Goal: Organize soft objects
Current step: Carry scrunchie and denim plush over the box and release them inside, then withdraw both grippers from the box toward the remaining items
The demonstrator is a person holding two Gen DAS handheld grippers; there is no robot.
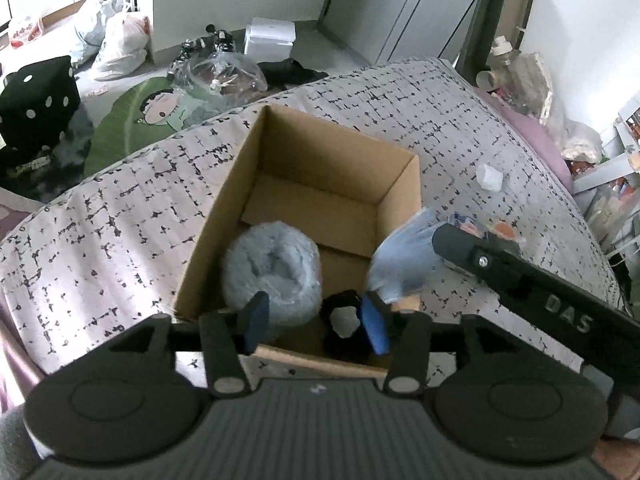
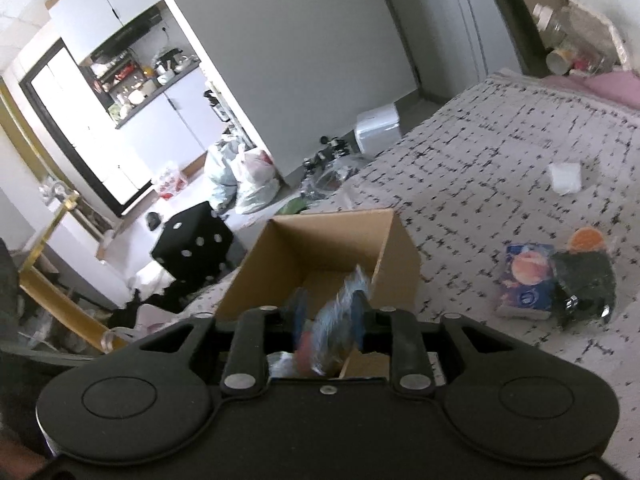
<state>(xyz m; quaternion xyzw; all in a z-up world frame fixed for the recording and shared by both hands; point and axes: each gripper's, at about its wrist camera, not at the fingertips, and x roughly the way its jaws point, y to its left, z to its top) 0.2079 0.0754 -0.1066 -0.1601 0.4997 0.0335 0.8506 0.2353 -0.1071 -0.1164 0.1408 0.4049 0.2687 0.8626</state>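
Over a cardboard box on the bed, the left claw stands released above a black soft item; the right claw, parted, lets a blue fuzzy piece go. Best release well inside the walls.

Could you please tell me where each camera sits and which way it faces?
Left wrist: on the left hand-held gripper, looking steeply down into the cardboard box holding a fluffy grey-blue roll; its blue pads and the right hand-held gripper's black finger show.
Right wrist: on the right hand-held gripper, facing across the box toward a kitchen doorway; a blurred blue item sits between its fingers.
Shared: box, patterned bedspread, white packet.
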